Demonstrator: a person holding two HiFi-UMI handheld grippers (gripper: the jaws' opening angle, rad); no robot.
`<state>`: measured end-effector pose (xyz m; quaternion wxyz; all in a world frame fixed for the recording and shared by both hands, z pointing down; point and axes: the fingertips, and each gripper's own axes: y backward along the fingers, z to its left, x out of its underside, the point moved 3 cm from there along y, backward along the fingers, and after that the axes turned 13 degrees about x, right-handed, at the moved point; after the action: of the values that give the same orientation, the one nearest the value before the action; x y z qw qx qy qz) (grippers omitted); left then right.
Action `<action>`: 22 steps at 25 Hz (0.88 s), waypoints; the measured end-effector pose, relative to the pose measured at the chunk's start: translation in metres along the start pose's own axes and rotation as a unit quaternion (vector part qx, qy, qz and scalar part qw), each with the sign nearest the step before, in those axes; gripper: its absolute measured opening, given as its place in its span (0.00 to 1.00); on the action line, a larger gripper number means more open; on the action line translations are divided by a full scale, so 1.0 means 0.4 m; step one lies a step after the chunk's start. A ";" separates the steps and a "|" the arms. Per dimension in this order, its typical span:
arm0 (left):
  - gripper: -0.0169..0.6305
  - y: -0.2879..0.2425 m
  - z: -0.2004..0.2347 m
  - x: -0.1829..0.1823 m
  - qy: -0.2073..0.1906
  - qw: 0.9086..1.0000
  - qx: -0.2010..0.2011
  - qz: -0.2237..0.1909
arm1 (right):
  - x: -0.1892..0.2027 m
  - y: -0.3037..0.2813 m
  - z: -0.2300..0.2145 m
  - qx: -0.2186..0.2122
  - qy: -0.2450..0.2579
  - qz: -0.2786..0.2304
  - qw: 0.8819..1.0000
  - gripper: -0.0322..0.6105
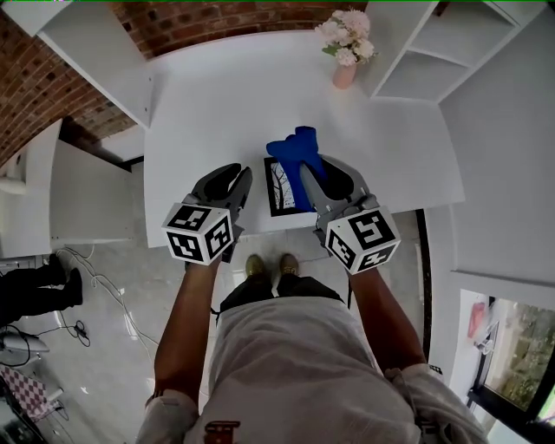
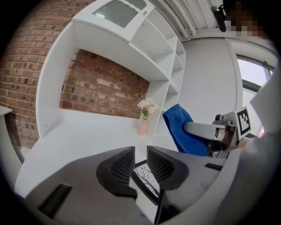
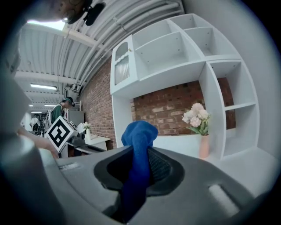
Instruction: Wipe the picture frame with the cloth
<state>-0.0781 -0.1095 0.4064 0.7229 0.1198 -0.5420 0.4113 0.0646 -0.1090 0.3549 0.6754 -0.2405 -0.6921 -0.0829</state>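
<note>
A black picture frame point(image 1: 279, 186) with a tree print lies flat on the white table point(image 1: 199, 113), near its front edge. My right gripper point(image 1: 319, 166) hovers over the frame's right side, shut on a blue cloth point(image 1: 295, 147) that sticks out past its tips. The right gripper view shows the cloth point(image 3: 139, 149) pinched between the jaws. My left gripper point(image 1: 236, 172) is just left of the frame, jaws a narrow gap apart and holding nothing. In the left gripper view the frame point(image 2: 147, 178) shows through that gap point(image 2: 140, 154), with the cloth point(image 2: 182, 129) to the right.
A pink vase of pale flowers point(image 1: 347, 48) stands at the table's back right. White shelving point(image 1: 434, 61) flanks the table against a brick wall point(image 1: 217, 17). Cables point(image 1: 104, 286) trail on the floor to the left. A person point(image 3: 61, 110) stands far off.
</note>
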 end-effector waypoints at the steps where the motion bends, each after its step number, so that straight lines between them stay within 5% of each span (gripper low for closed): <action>1: 0.16 -0.010 0.010 0.009 0.009 1.000 0.000 0.011 | 0.008 -0.009 -0.001 0.005 0.000 0.008 1.000 0.17; 11: 0.31 -0.116 0.087 0.128 0.062 0.989 -0.020 0.135 | 0.128 -0.114 -0.003 0.030 0.006 0.115 0.993 0.17; 22: 0.35 -0.183 0.105 0.235 0.057 0.969 -0.008 0.239 | 0.265 -0.201 0.017 0.033 0.023 0.233 0.972 0.17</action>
<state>-0.0471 -0.1381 0.5254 0.6344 -0.0422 -0.5164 0.5737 0.0259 -0.1525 0.4745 0.6998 -0.3707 -0.6033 0.0941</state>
